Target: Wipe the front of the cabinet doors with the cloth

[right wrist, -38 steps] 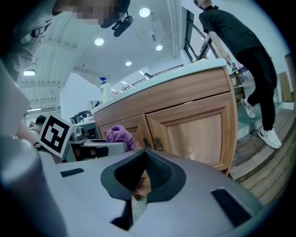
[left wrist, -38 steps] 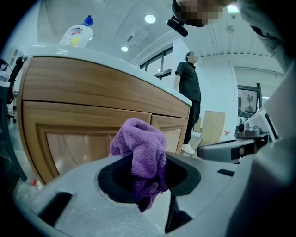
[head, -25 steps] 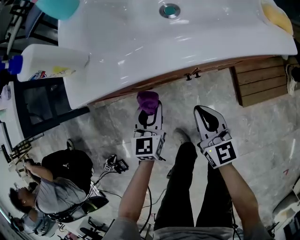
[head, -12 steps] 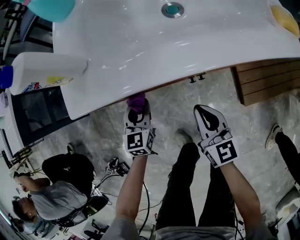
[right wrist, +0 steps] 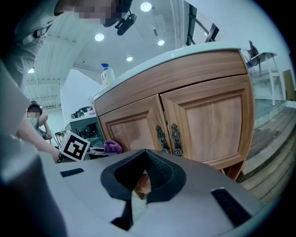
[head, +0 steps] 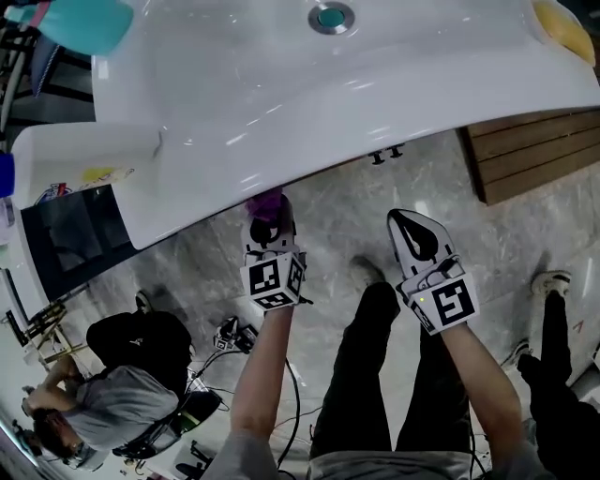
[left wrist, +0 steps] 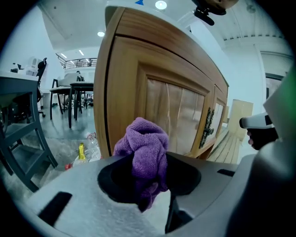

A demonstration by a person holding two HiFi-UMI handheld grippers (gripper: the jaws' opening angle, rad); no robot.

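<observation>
Pinching the purple cloth (left wrist: 146,147), left gripper (head: 271,228) faces the cabinet door (left wrist: 178,111); right gripper (right wrist: 141,179) closed.

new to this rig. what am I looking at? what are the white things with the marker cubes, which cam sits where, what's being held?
There is no robot here: a person holds a two-jaw gripper in each hand, and the marker cubes are part of those grippers. The head view comes from a camera on the person's head. It looks steeply down over a white sink top with its drain and a white bottle at the left end. The other two pictures come from a camera riding on each gripper, looking along its jaws. The left gripper is shut on a purple cloth near the wooden cabinet; I can't tell whether the cloth touches it. The right gripper has its jaws together with nothing in them. Its view shows the two cabinet doors and their dark handles.
</observation>
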